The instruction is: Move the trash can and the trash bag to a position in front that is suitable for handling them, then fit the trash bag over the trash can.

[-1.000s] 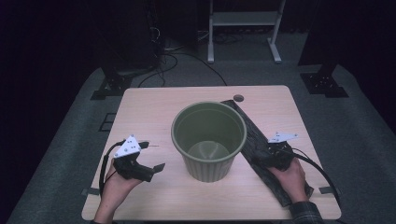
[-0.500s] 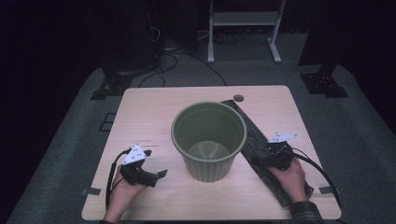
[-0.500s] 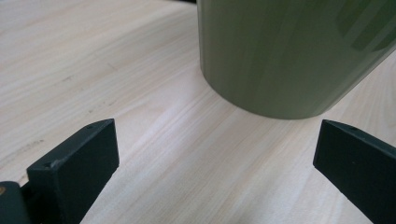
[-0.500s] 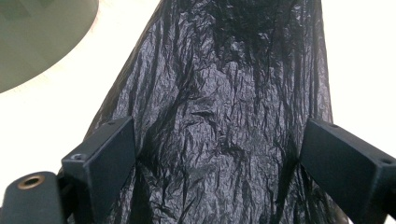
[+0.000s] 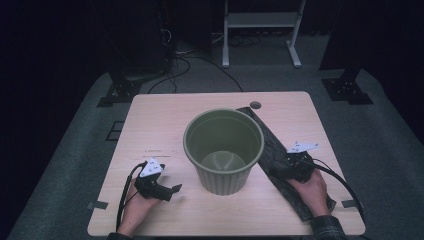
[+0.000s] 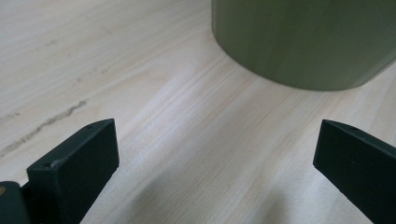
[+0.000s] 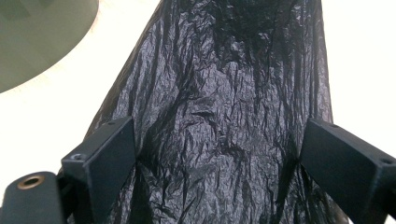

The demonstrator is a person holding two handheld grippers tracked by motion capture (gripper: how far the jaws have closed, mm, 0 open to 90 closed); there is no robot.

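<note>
An empty olive-green bin (image 5: 223, 150) stands upright in the middle of the wooden table (image 5: 165, 120). A flat, crinkled black plastic bag (image 5: 272, 150) lies diagonally on the table to the bin's right. My right gripper (image 5: 282, 167) hovers low over the bag, open, its jaws spread on either side of the black plastic bag (image 7: 219, 107). My left gripper (image 5: 172, 191) rests near the front left of the table, open and empty, pointing at the green bin's wall (image 6: 303, 42) across bare wood.
A small round hole (image 5: 255, 105) sits in the table near its far edge. Beyond the table, cables and dark stand feet (image 5: 122, 90) lie on the grey floor, with a white metal frame (image 5: 260, 30) at the back.
My left gripper has drawn back toward the table's front edge and slightly right. The right gripper and the bag have stayed put.
</note>
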